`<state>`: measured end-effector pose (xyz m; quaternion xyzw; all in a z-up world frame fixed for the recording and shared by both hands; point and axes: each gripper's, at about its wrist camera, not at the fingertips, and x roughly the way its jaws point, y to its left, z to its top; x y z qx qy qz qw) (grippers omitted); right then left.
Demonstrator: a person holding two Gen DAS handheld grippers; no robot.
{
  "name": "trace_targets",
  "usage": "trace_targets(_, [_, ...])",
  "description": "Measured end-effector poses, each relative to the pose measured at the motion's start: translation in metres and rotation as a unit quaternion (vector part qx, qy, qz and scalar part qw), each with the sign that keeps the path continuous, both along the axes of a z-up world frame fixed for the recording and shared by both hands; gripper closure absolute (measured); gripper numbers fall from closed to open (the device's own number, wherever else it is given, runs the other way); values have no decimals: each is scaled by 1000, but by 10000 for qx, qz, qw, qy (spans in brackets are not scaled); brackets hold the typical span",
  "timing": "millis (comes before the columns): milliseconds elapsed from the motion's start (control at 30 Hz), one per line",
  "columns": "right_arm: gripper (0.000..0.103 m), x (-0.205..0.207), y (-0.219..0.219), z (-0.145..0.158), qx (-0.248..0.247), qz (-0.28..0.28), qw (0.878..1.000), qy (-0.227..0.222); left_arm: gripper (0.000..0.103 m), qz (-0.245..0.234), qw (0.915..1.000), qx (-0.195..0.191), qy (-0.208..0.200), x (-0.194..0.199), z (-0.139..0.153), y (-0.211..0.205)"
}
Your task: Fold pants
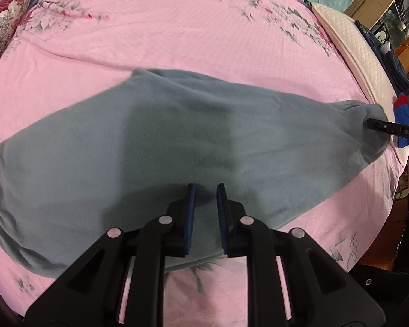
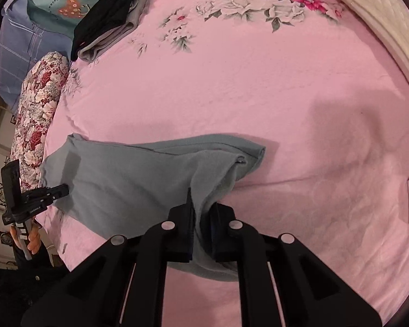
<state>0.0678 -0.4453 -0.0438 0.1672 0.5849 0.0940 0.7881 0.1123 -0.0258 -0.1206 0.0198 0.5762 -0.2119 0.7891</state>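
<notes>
Pants (image 1: 177,141), grey-blue fleece, are lying across the pink bedsheet (image 1: 177,41), folded lengthwise so the legs are stacked, running side to side in front of the person.

Right gripper (image 2: 201,215) is pinching one end of the fabric between its fingers; cloth is bunching up through the jaws and lifting off the sheet there. From the left wrist view the same gripper (image 1: 368,124) is showing at the far right end of the garment, biting into it.

Left gripper (image 1: 205,190) is hovering over the near edge of the pants at mid-length, jaws parted, nothing between the blue pads (image 1: 191,212). From the right wrist view its tip (image 2: 64,189) is sitting at the fabric edge.

Judging by this, the crosswise fold is just starting: right end is getting raised to carry over toward the other end. Next move likely needs the left to pin or grab the near edge so the layers aren't sliding, then the right sweeping across low and even.

A stack of folded clothes (image 2: 106,19) is sitting well apart near the floral pillow (image 2: 38,114).
</notes>
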Motion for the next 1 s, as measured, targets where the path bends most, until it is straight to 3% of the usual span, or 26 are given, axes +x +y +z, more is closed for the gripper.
trace_targets(133, [94, 5, 60, 35, -270, 380, 9989, -98, 86, 266, 9994, -98, -186, 2, 14, 38])
trace_targets(267, [94, 20, 141, 46, -449, 886, 9950, -120, 81, 604, 9975, -168, -321, 3, 22, 85])
trace_targets(533, [94, 58, 271, -15, -965, 1410, 9845, 393, 79, 579, 9976, -132, -369, 3, 15, 125])
trace_targets(667, [94, 67, 295, -29, -1306, 1348, 9809, 520, 79, 472, 9982, -138, -344, 6, 9, 124])
trace_targets(733, [88, 70, 299, -34, -1341, 1335, 9797, 657, 79, 426, 9984, -176, -328, 7, 7, 123])
trace_targets(800, [73, 72, 303, -35, -1205, 1316, 9809, 778, 79, 413, 9985, -198, -315, 8, 5, 121])
trace_targets(867, [67, 71, 307, -30, -999, 1391, 9820, 799, 79, 417, 9984, -203, -308, 9, 5, 121])
trace_targets(1000, [67, 76, 302, -6, -444, 1418, 9869, 624, 78, 469, 9983, -187, -307, 8, 5, 123])
